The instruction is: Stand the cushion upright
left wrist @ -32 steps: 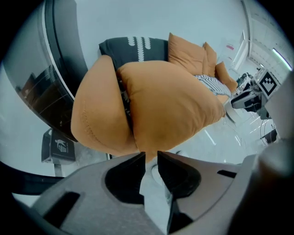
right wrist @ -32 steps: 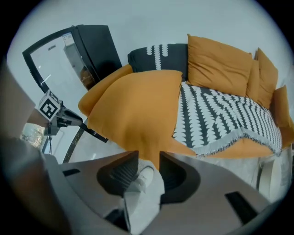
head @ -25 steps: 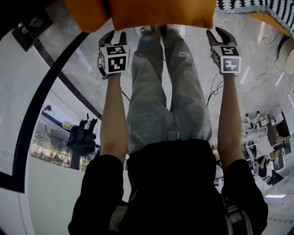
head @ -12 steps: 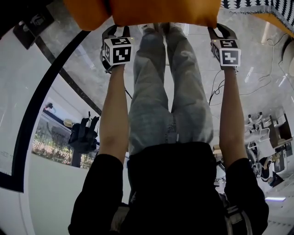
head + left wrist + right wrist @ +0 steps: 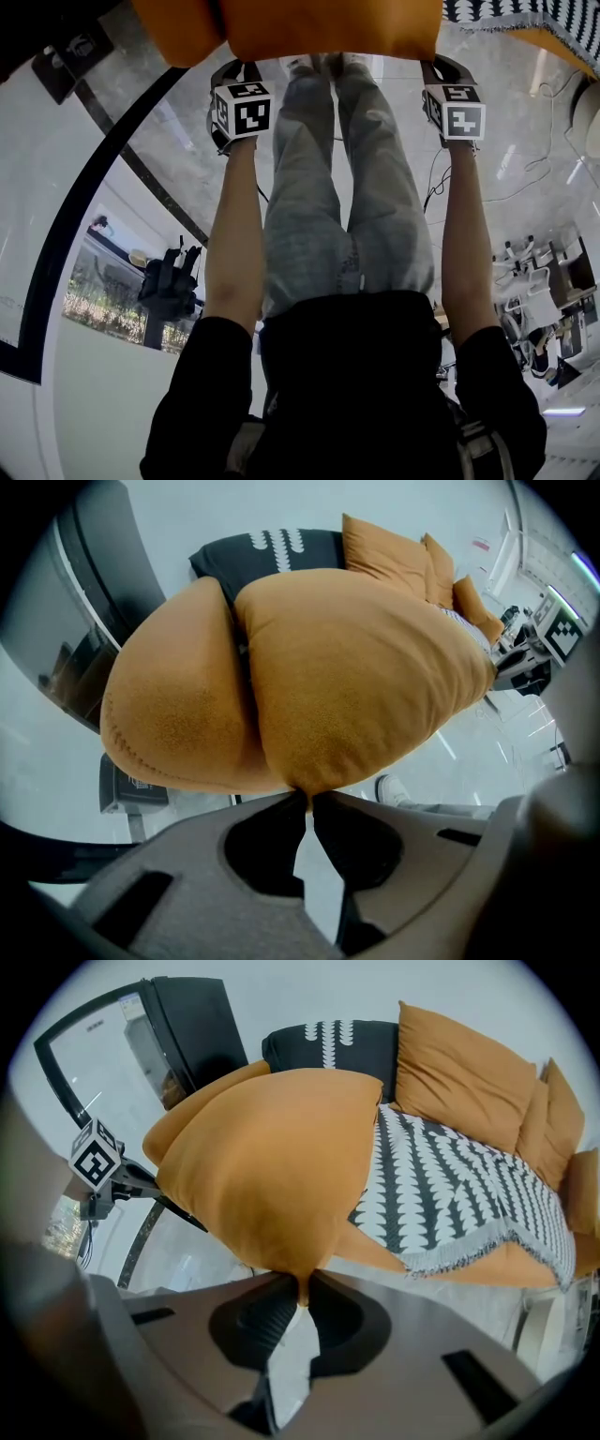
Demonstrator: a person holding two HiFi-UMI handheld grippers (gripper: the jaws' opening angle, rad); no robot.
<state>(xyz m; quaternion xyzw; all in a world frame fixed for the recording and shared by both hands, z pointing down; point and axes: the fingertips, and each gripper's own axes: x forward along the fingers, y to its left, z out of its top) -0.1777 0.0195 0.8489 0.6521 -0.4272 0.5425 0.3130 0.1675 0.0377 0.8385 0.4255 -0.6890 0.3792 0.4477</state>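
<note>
1. Left claw (image 5: pixel 307 797): the jaws are pressing together on a thin fold of the orange cushion (image 5: pixel 366 667), right at its near hem. The jaws have just been closing, and fabric is sitting between the tips.
2. Right claw (image 5: pixel 302 1283): same state, pinching a small tuck of the hem further along the same edge.
3. Both claws are pointing steeply down and are standing well apart on that edge. Judgement: the two spaced grips are meant to keep the soft cushion from sagging or twisting when it is tipped up.
4. Cushion position: it is bulging over the front of the sofa (image 5: pixel 469 1072), lying rather than standing, beside the black-and-white patterned throw (image 5: pixel 450 1185). It is not yet upright.
5. The person's legs (image 5: pixel 337 187) are standing on the glossy floor (image 5: pixel 141 141) between the two arms, squarely facing the sofa. This is probably to allow an even lift.
6. Change against the earlier head view: a second ago both claws were spread and sitting just short of the hem. Now they are tucked under it and gripping, and the cushion itself is looking unmoved.
</note>
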